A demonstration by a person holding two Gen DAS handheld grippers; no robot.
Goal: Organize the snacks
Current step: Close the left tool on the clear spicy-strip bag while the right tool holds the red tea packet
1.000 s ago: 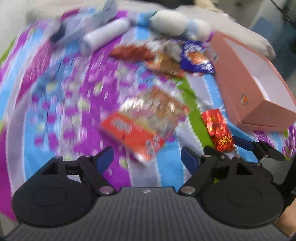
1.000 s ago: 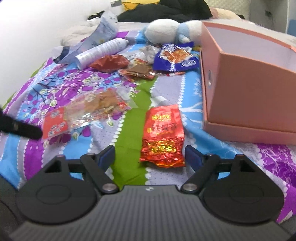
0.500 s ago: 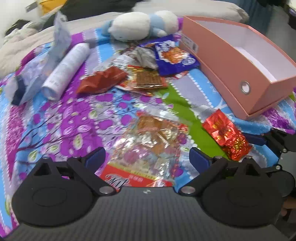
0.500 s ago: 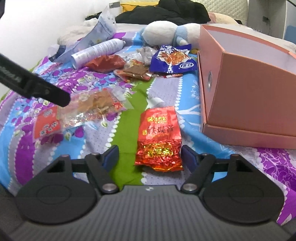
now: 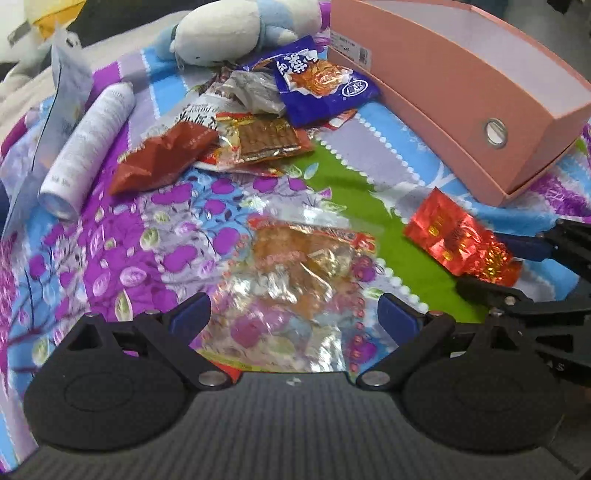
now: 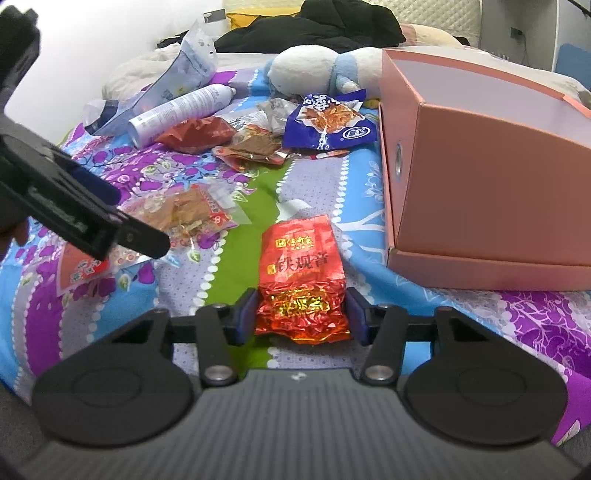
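Note:
A red foil tea packet [image 6: 301, 273] lies on the patterned bedspread, its near end between the fingers of my right gripper [image 6: 301, 319], which have closed in against its sides. It also shows in the left wrist view [image 5: 461, 242]. My left gripper [image 5: 293, 319] is open and hovers over a clear snack bag with a red label [image 5: 295, 280], also in the right wrist view [image 6: 184, 218]. A pink open box [image 6: 491, 173] stands right of the packet. A blue snack bag [image 5: 321, 86], a brown packet [image 5: 266, 142] and a dark red packet [image 5: 162, 158] lie farther back.
A white spray can [image 5: 86, 147], a torn pale pouch [image 6: 173, 85] and a white and blue plush toy [image 5: 229, 29] lie at the back of the bed. Dark clothes [image 6: 314, 29] are piled behind. The pink box also shows in the left wrist view [image 5: 454, 99].
My right gripper moved forward and its fingers narrowed around the red tea packet. My left gripper swung in and lowered over the clear snack bag, staying open.

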